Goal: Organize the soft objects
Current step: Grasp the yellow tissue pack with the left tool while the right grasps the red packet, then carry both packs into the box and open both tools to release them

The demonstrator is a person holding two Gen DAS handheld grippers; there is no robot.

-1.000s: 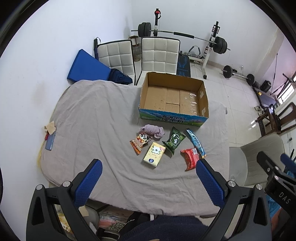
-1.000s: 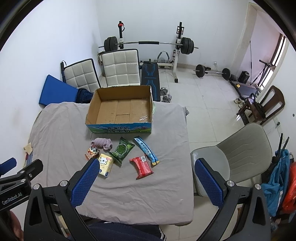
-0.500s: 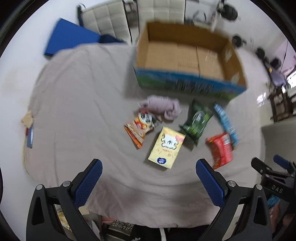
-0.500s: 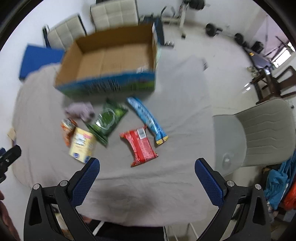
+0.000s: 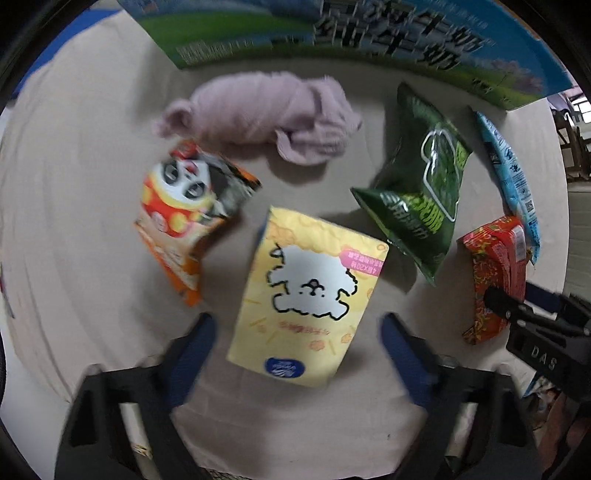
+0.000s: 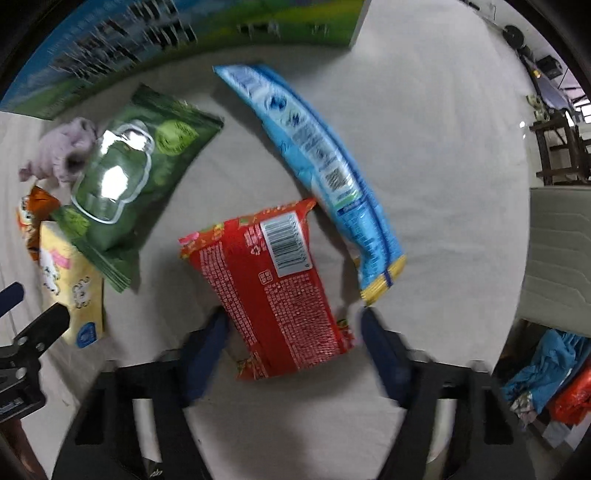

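Right wrist – red packet (image 6: 273, 288) (between open jaws), blue packet (image 6: 317, 162) beside

Soft daylight here, fisheye bending every edge. Glare flashes off the green packet (image 6: 122, 177); motion blur smears the box lettering (image 5: 369, 33) and both tongs' blue fingers (image 5: 192, 358).

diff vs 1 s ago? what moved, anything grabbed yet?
Both came down from high over the table. Left hand-held gripper now straddles the yellow packet, right hand-held gripper the red packet; jaws open, neither packet lifted. Green bag, blue packet, panda packet, pink cloth and box unmoved.
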